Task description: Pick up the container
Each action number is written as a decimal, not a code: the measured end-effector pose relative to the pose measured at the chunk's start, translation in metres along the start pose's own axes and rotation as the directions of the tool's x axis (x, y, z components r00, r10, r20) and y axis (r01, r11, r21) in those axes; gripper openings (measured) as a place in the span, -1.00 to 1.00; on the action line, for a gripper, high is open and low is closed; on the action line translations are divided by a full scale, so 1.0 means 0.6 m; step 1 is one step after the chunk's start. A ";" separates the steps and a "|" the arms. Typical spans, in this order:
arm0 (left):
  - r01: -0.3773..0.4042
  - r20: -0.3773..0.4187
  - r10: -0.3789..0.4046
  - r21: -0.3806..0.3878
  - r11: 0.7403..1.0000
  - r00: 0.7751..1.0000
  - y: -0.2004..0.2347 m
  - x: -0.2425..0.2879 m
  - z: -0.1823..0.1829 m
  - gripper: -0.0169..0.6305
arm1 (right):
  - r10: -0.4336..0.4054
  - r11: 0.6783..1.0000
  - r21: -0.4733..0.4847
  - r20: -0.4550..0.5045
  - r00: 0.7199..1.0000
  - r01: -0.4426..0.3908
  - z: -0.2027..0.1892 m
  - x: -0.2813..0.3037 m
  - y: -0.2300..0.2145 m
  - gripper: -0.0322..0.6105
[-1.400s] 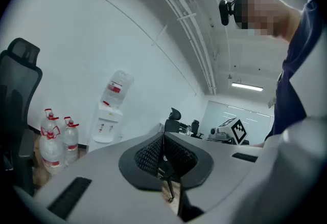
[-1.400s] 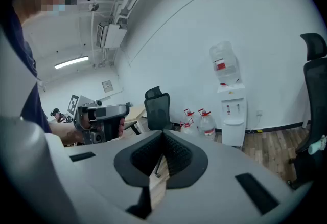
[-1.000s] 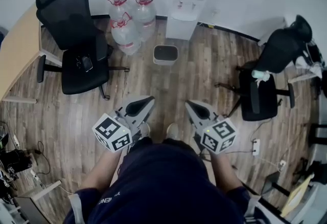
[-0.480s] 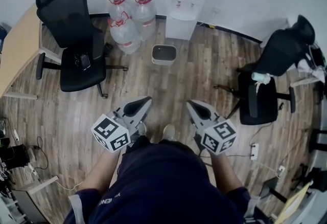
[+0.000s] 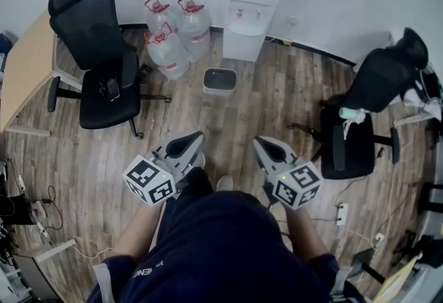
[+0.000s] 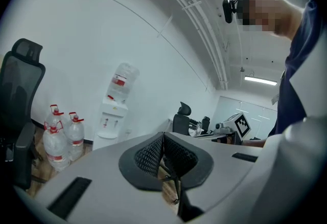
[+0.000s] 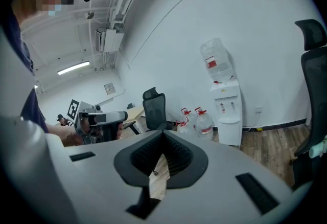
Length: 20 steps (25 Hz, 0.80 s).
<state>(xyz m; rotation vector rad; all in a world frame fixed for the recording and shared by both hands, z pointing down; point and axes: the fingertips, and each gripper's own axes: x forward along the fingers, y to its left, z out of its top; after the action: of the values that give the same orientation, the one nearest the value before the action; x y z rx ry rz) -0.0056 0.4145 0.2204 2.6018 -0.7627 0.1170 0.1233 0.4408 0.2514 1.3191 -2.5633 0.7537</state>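
Note:
A small grey bin-like container [image 5: 220, 78] stands on the wood floor ahead of me, in front of the white water dispenser [image 5: 252, 12]. My left gripper [image 5: 194, 140] and right gripper [image 5: 259, 144] hang side by side at waist height, well short of the container, both shut with nothing between the jaws. In the left gripper view the black ribbed pads [image 6: 163, 152] meet; the right gripper view shows its pads [image 7: 162, 152] pressed together too. Neither gripper view shows the container.
Three water jugs [image 5: 169, 28] stand left of the dispenser. A black office chair [image 5: 100, 63] sits at left beside a wooden desk [image 5: 26, 66]; a second black chair [image 5: 367, 115] is at right. Cables and a power strip [image 5: 340, 199] lie on the floor.
The view has crept forward: the container, jugs and chairs sit slightly lower and nearer. Both grippers hold the same pose, still shut.

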 end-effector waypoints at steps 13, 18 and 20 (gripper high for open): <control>0.033 -0.029 -0.035 -0.061 0.998 0.999 0.222 0.131 0.037 -0.87 | -0.055 0.998 0.038 -0.068 0.996 0.058 0.052 0.187 -0.133 -0.85; 0.061 -0.079 -0.066 -0.070 0.996 0.995 0.371 0.188 0.084 -0.87 | -0.068 0.996 0.049 -0.120 0.990 0.074 0.113 0.341 -0.181 -0.85; 0.070 -0.101 -0.077 -0.072 0.995 0.992 0.435 0.205 0.100 -0.87 | -0.074 0.995 0.051 -0.135 0.988 0.081 0.137 0.403 -0.194 -0.85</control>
<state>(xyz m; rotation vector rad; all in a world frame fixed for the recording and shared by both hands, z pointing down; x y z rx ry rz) -0.0431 0.1301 0.2878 2.5333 -0.6222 0.1989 0.0782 0.1700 0.3100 1.3283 -2.3895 0.8747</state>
